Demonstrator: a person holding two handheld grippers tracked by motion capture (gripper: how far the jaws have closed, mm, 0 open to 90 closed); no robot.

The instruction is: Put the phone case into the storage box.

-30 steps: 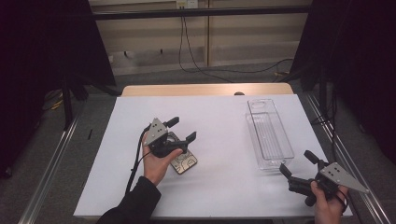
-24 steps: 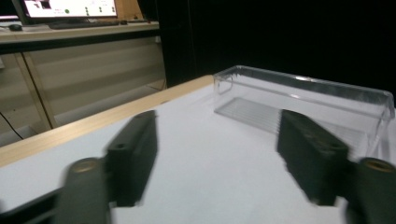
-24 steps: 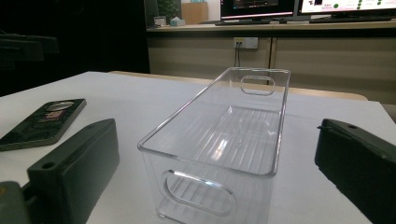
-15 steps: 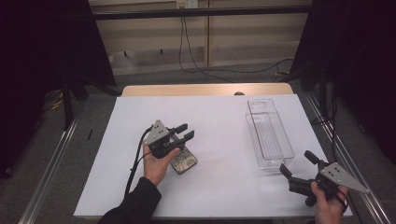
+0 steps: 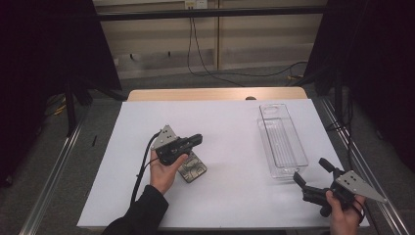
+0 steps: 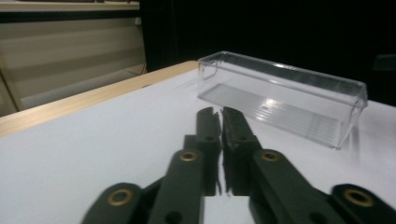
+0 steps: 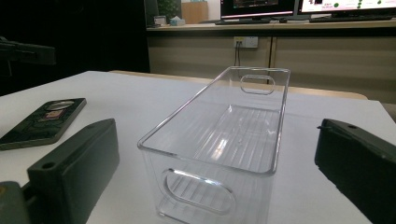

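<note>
My left gripper hovers just above a dark patterned phone that lies flat on the white table cover. Its jaws are shut with nothing between them, and in the left gripper view the left gripper points toward a clear plastic bin. The bin stands empty at the right of the table. My right gripper rests near the front right corner, open, just short of the bin's near end. In the right gripper view the right gripper frames the bin, with the phone off to the left.
A wooden table edge runs along the back of the white cover. Metal rails flank the table on both sides. Cables hang down the back wall. A black cable trails from the left gripper.
The left gripper's jaws have closed from open to shut above the phone, gripping nothing. The right gripper has not moved.
</note>
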